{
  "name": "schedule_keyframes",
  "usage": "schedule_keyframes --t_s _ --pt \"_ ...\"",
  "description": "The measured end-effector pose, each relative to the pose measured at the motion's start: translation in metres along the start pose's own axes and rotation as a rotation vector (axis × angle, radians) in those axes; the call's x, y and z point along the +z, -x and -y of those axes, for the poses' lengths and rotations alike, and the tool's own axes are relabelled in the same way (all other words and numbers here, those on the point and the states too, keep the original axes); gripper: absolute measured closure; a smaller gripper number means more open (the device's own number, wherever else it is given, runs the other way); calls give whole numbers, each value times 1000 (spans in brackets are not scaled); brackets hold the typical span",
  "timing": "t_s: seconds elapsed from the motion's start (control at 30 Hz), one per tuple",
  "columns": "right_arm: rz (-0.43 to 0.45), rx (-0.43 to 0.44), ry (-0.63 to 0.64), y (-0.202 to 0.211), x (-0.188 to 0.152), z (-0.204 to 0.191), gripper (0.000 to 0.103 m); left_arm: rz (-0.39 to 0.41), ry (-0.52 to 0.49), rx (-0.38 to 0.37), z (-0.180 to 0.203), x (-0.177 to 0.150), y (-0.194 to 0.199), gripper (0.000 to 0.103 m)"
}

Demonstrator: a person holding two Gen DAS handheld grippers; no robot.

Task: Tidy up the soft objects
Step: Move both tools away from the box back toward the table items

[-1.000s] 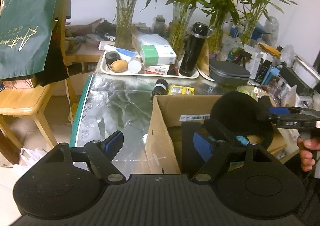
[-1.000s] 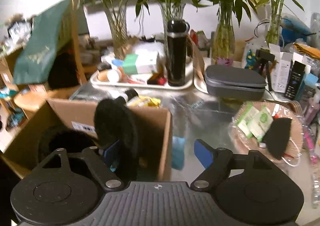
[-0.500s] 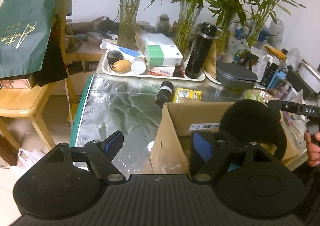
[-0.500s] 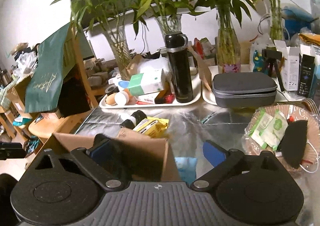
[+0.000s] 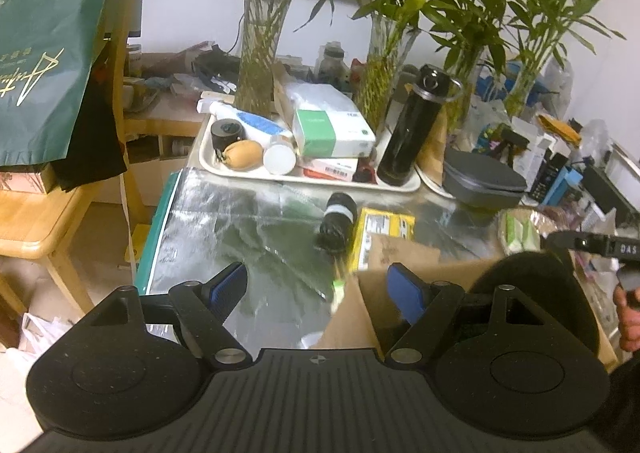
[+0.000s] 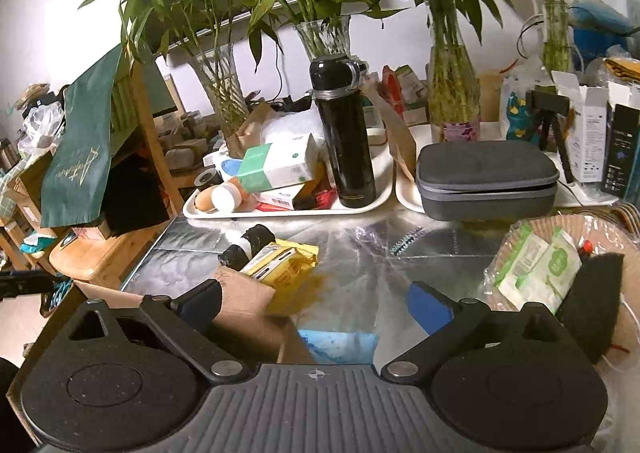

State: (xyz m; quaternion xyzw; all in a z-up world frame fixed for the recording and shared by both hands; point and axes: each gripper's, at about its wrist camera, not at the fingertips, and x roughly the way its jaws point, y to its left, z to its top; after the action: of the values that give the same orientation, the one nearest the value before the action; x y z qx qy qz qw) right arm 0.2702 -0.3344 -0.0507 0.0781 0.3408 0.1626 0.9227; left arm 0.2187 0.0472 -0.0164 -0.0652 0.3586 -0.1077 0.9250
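A round black fluffy piece stands in the open cardboard box at the lower right of the left wrist view, touching neither gripper. My left gripper is open over the foil table top beside the box, with nothing between its blue pads. My right gripper is wide open above the box's flap and a blue item; it holds nothing. A flat black soft pad lies in the wicker basket on the right.
A black roll and a yellow packet lie on the foil table behind the box. Further back are a white tray, a black flask, a grey case and glass vases. A wooden chair stands left.
The right gripper let go of the black fluffy piece, opened wide and drew back from the box. The left gripper drew away, so the box sits lower and further right in its view.
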Motion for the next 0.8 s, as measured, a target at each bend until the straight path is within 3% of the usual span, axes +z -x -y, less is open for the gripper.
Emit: schedule_keyframes --t_s 0.3,0.7,0.8 --pt "-36 21 4 -29 9 16 4 31 21 13 -12 17 -37 26" --pt "-105 67 66 -74 17 37 5 1 77 24 -33 20 -83 26" --pt "-145 103 74 -92 19 40 11 -15 77 25 -34 18 -87 26"
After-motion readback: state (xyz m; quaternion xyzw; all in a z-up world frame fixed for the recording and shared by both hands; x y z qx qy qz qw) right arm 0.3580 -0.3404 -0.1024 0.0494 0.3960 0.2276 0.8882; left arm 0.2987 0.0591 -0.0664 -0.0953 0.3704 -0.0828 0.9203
